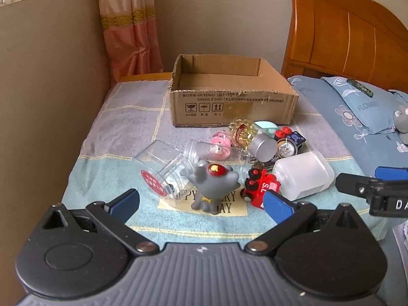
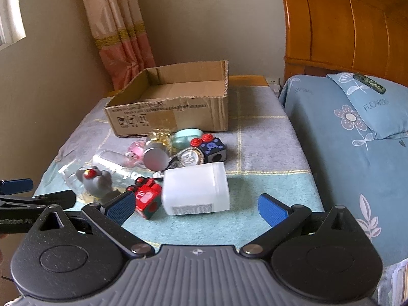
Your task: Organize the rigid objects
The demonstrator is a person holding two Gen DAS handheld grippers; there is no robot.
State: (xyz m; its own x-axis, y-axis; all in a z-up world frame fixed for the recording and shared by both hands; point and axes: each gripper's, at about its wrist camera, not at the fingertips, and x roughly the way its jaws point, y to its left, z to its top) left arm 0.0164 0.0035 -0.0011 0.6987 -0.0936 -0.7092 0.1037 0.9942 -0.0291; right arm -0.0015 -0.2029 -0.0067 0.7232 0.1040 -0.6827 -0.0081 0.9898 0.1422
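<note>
On a small table covered by a grey, pale-blue and cream checked cloth, an open, shallow brown cardboard box is set at the far side, printed with handling symbols on its near wall. Just in front of the box a jumble of small rigid objects is heaped: a clear plastic jar with a red round label lying on its side, a grey rubber animal figure with a red patch on its head standing upright, a red toy train with black wheels tipped over, and a frosted white plastic container lying on its side against the train. The table is placed in a corner of beige walls, with a pink and cream curtain behind it and an orange wooden headboard beside it; a blue flowered pillow is seen on the bed.

The left gripper is held wide open around the grey figure, empty. The right gripper is likewise spread wide, nothing gripped, near the white container.
</note>
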